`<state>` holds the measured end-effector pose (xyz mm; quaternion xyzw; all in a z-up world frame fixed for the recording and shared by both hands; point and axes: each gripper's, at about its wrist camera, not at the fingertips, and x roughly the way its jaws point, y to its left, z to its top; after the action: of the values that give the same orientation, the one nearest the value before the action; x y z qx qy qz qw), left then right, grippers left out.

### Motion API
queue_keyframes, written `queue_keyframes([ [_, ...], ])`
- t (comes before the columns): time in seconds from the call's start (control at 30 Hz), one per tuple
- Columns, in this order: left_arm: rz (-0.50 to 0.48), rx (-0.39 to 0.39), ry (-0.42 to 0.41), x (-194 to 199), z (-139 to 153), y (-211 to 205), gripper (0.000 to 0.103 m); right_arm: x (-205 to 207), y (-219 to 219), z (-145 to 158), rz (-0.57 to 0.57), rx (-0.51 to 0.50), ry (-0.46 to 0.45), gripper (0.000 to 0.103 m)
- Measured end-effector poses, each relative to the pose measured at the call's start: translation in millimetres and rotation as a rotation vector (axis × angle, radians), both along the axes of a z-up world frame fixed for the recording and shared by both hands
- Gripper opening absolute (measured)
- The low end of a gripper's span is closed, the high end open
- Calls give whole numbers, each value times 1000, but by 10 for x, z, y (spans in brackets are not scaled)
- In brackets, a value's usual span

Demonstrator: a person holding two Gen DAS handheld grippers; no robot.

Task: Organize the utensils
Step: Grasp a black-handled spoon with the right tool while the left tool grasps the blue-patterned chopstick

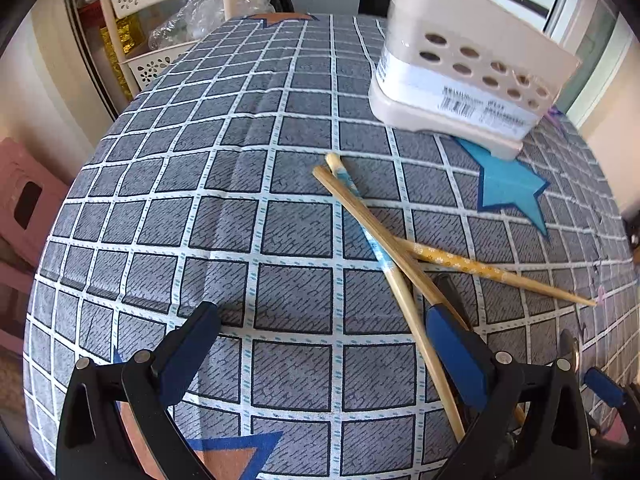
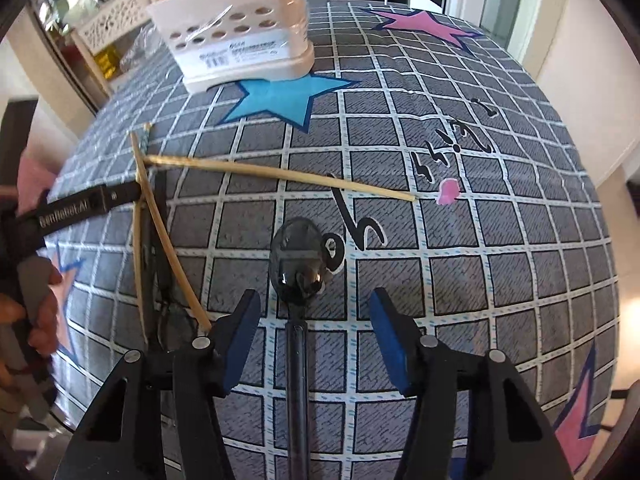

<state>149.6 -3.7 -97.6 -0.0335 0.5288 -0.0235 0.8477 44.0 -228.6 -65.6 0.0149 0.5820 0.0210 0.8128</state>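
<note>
A grid-patterned tablecloth (image 1: pixel 160 208) covers the table. In the upper right of the left wrist view a beige utensil holder (image 1: pixel 460 80) is seen standing on a blue star (image 1: pixel 508 192). Three chopsticks (image 1: pixel 384 240) lie crossed in the centre right of that view, well apart from the holder. The left gripper (image 1: pixel 324 344) is held wide, nothing between its pads, and one blue pad (image 1: pixel 456 356) is seen just beside the lower ends of the chopsticks.

In the right wrist view a black spoon (image 2: pixel 298 260) lies in the lower centre, its bowl pointing up the frame and its handle running down between the fingers. The right gripper (image 2: pixel 316 332) is spread wide around the handle; no contact is visible.

The step in hand is judged to be the pickup of the spoon. The handle should be kept centred between the pads, and the tongs lowered until the pads are level with it before being closed, so that the thin handle is not pushed sideways on the cloth. A grasp near the neck is judged steadier. The chopstick tip (image 2: pixel 204 322) near the left pad should be avoided.
</note>
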Motion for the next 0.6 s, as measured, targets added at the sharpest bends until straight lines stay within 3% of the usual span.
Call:
queue_keyframes([
  [0.07, -18, 36, 5, 15, -8, -63, 103, -24, 92, -3, 38, -56, 0, 60],
  [0.27, -13, 35, 53, 105, 1, -108, 103, -11, 85, -10, 44, -38, 27, 60],
  [0.43, -80, 36, 60, 143, 71, -225, 103, -2, 99, 1, 67, -32, 39, 55],
  [0.53, -117, 40, 65, 140, 107, -295, 96, -21, 143, 21, 91, -26, 39, 29],
  [0.57, -126, 41, 64, 122, 107, -303, 92, -28, 153, 26, 97, -21, 41, 16],
  [0.6, -137, 42, 64, 115, 117, -318, 90, -32, 153, 27, 96, -17, 40, 12],
])
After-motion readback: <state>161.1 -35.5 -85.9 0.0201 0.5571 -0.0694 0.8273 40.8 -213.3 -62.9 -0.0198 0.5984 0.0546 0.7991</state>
